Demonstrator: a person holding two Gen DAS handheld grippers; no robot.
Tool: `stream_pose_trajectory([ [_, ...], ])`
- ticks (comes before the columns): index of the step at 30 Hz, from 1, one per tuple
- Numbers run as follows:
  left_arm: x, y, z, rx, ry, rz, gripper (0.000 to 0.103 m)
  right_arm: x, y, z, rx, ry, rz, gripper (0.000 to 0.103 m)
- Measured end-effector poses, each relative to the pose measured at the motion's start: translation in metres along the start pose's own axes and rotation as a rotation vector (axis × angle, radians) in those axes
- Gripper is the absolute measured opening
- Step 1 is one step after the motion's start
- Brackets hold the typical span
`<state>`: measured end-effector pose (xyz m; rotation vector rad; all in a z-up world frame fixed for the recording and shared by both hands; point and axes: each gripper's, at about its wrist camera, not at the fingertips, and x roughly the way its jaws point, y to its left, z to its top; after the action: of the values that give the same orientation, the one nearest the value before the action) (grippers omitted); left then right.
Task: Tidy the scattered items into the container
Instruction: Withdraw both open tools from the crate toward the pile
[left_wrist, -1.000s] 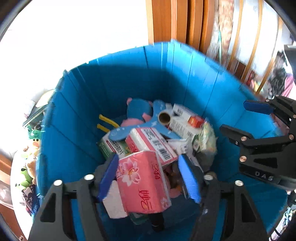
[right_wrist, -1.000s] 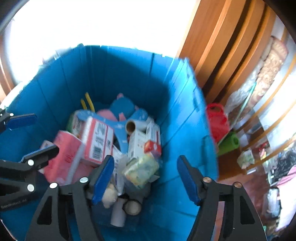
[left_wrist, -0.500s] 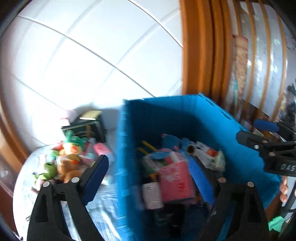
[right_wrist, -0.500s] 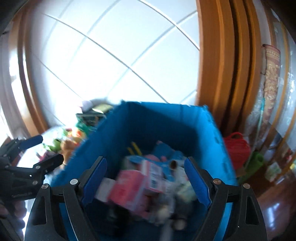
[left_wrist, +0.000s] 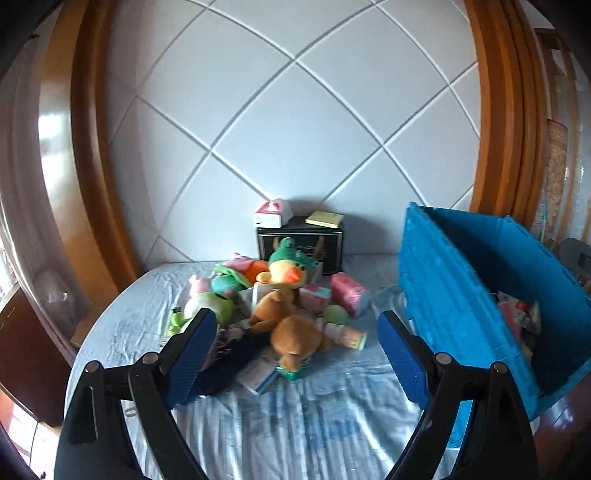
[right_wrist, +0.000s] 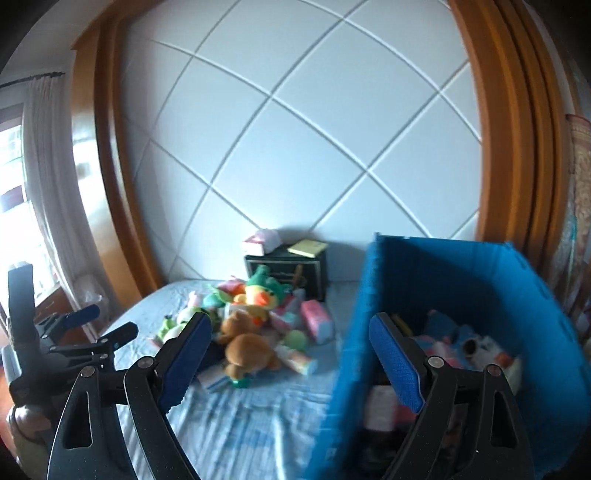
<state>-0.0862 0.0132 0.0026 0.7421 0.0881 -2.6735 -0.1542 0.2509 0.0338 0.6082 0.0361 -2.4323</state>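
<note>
The left gripper (left_wrist: 295, 354) is spread wide and holds nothing; bare blue sheet (left_wrist: 295, 424) lies between its jaws, the toy pile (left_wrist: 284, 302) just beyond. The right gripper (right_wrist: 291, 365) is opening, empty, its right jaw over the blue container's (right_wrist: 461, 280) near wall.

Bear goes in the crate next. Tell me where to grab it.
Judging by its pose, grip the brown teddy bear across its rounded lower body, coming from above and the near side. It lies on top of the pile with that end nearest and unobstructed; the duck plush crowds its far end.
</note>
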Motion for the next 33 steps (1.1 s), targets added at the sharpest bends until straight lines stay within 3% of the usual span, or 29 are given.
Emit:
stream_pose_trajectory([
  [7, 0.021, 0.134, -0.034, -0.057, 0.090, 0.100, 0.089, 0.048, 0.094, -0.026, 0.017, 0.065, 0.006, 0.089],
  [13, 0.041, 0.197, -0.066, -0.135, 0.149, 0.131, 0.089, 0.088, 0.127, -0.051, 0.015, 0.177, -0.014, 0.089],
  [22, 0.091, 0.211, -0.084, -0.170, 0.230, 0.140, 0.089, 0.169, 0.118, -0.082, 0.036, 0.330, -0.005, 0.089],
  [33, 0.206, 0.153, -0.087, -0.109, 0.361, 0.102, 0.089, 0.284, 0.079, -0.104, 0.040, 0.493, 0.003, 0.089],
])
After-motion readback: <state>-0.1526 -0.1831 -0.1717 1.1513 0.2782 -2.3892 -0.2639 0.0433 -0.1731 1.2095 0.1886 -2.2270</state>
